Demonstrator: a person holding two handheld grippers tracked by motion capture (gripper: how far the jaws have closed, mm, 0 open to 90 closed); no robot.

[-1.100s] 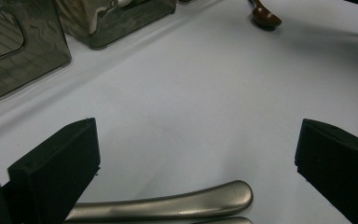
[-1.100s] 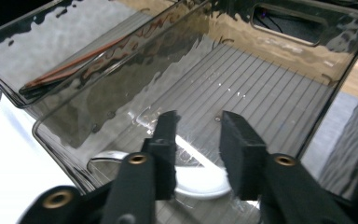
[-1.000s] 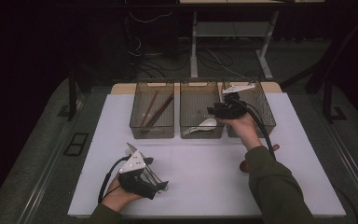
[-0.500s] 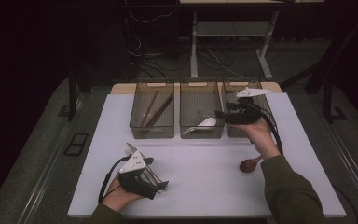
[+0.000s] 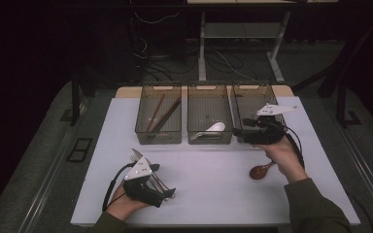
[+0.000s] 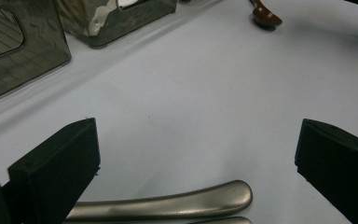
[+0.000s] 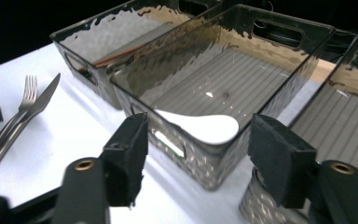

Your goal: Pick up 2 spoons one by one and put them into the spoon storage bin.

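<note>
A white spoon (image 5: 213,128) (image 7: 200,126) lies at the front of the middle clear bin (image 5: 209,141). My right gripper (image 5: 236,131) (image 7: 200,158) hovers just in front of and to the right of it. It is open; its jaws have just been closing a little, with nothing between them. A brown wooden spoon (image 5: 261,170) (image 6: 263,16) lies on the white table under that hand. At the front left, my left gripper (image 5: 167,191) (image 6: 196,163) rests open over the handles of a metal fork and knife (image 5: 137,156) (image 6: 168,205), without pressing on them.
Three clear bins stand in a row at the back of the table (image 5: 213,194). The left bin (image 5: 158,137) holds chopsticks (image 5: 162,114). The right bin (image 5: 252,86) looks bare inside. Beyond the table are dark floor, cables and a desk frame.
My right gripper has drawn back to the right and toward the person, away from the white spoon, which stays in the middle bin. The left gripper has kept still.
</note>
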